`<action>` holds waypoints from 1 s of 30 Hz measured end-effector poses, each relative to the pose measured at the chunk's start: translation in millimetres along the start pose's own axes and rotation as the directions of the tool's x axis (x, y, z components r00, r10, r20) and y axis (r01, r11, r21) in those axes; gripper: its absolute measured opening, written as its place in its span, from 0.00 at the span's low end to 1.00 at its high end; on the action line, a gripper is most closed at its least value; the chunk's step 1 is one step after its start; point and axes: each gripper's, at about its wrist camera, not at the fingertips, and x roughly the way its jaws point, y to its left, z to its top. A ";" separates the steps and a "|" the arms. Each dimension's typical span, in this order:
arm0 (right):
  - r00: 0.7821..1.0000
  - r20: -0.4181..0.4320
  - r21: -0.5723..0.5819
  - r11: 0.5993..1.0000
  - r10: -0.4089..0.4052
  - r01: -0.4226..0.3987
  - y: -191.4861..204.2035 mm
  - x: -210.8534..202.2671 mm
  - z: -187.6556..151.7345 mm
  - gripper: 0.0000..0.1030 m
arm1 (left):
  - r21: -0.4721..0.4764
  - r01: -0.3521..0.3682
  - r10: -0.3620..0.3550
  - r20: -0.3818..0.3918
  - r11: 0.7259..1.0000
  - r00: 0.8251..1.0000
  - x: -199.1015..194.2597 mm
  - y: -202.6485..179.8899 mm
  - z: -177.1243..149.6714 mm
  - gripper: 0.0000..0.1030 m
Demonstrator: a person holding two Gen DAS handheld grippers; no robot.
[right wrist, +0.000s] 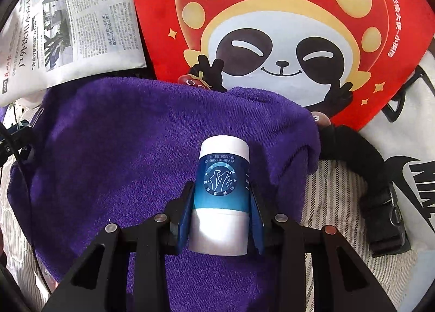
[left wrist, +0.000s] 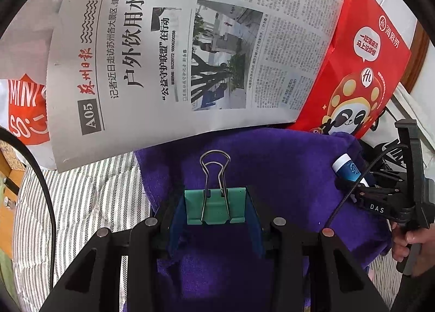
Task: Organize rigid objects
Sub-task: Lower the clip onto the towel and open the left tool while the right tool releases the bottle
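Left wrist view first, risks in order of size. Biggest: the newspaper (left wrist: 174, 48) sprawls across the upper half of the frame, overlapping the red bag (left wrist: 361, 48) at upper right and overhanging the purple towel (left wrist: 285, 176) at centre. It's loose, so I'd expect any sweep past it to drag it over the work area.

Next: the towel is soft and bunched, with a ridge on its right side. Anything set down there could tip or roll off.

Right gripper (right wrist: 221, 219): fingers partly closed, pads (right wrist: 185, 217) pressed on both sides of the blue-and-white tube (right wrist: 224, 176), lower centre of the right wrist view, above the towel. Grip sits on the lower part, round body, most of the tube sticking out past the pads. It could pivot or slip if bumped.

Left gripper (left wrist: 216, 217): fingers partly closed on the green clip (left wrist: 214, 207), lower centre, wire handles pointing up-frame. Pads meet the clip's ends only. It may twist.

Smallest: a black cable (left wrist: 38, 176) arcs down the left edge. Snag risk.

Surface: striped grey-white bedding (left wrist: 89, 203) under the towel. A MINISO bag (left wrist: 24, 111) at left, a white Nike bag (right wrist: 402, 149) with a black strap and buckle at right of the right wrist view. A strip of wood shows at far left. Little else of the room is visible.
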 end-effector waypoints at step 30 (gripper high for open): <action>0.989 0.150 -0.059 0.998 -0.004 0.012 5.4 -90.2 0.4 0.57 | 0.037 -0.005 0.009 -0.091 0.999 0.996 46.0 -31.0 -13.4 0.38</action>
